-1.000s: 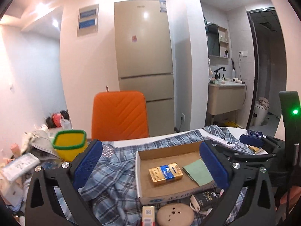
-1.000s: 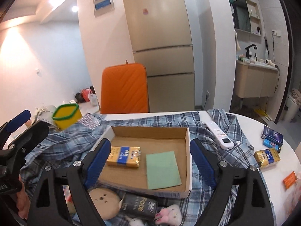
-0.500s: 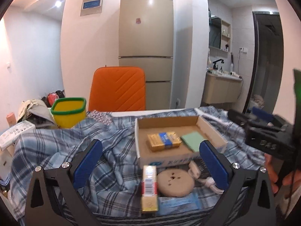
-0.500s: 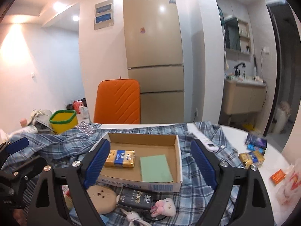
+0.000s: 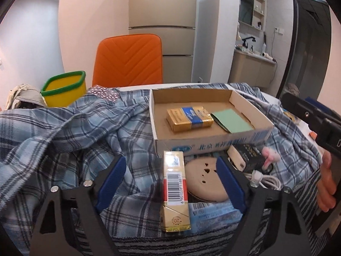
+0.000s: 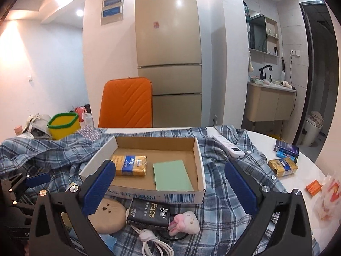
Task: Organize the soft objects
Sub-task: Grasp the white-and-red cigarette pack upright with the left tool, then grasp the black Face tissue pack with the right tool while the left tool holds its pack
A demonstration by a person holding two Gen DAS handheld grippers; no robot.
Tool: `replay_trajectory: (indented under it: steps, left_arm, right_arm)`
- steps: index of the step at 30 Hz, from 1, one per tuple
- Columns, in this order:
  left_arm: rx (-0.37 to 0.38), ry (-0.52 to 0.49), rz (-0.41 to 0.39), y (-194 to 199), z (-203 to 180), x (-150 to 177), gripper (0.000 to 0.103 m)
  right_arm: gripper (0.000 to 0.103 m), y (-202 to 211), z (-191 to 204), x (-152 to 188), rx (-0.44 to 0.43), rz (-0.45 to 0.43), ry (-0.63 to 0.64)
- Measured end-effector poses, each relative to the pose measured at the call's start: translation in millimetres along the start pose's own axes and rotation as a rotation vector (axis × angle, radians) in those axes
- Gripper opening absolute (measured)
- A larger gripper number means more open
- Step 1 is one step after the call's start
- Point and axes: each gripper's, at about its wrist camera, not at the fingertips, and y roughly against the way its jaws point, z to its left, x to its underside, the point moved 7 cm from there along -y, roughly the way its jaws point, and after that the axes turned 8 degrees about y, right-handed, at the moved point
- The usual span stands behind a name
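1. The left gripper (image 5: 169, 179) hangs over a plaid shirt (image 5: 70, 132) on the worktop; its jaws are closing around an upright gold pack (image 5: 174, 194) and the edge of a round beige plush (image 5: 202, 181), pads not touching either.
2. The right gripper (image 6: 170, 187) has its jaws spreading wider, nothing gripped.
3. At its 12 o'clock sits a cardboard box (image 6: 181, 196); a pink bunny plush (image 6: 185, 221) lies at 6 o'clock.

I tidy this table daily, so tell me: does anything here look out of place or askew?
Yes. A plaid shirt lies rumpled across the table like a cloth, with the cardboard box, a remote and small items sitting on top of it. A white cable trails loose near the front edge.
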Motion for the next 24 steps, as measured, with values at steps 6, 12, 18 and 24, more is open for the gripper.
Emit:
replay_trajectory:
  steps: [6,12,18,24]
  left_arm:
    - [-0.011,-0.03,0.099,-17,-4,14,0.034]
    - [0.004,-0.023,0.03,0,-3,7,0.022]
    - [0.038,-0.034,-0.161,39,-9,-8,0.022]
    - [0.068,-0.008,-0.35,76,-7,-20,0.022]
  right_arm:
    - [0.103,-3,8,4,-0.036,0.03,0.03]
    - [0.103,-6,13,7,-0.08,0.056,0.028]
    - [0.103,-14,14,12,-0.147,0.102,-0.017]
    - [0.096,-31,20,27,-0.242,0.212,-0.061]
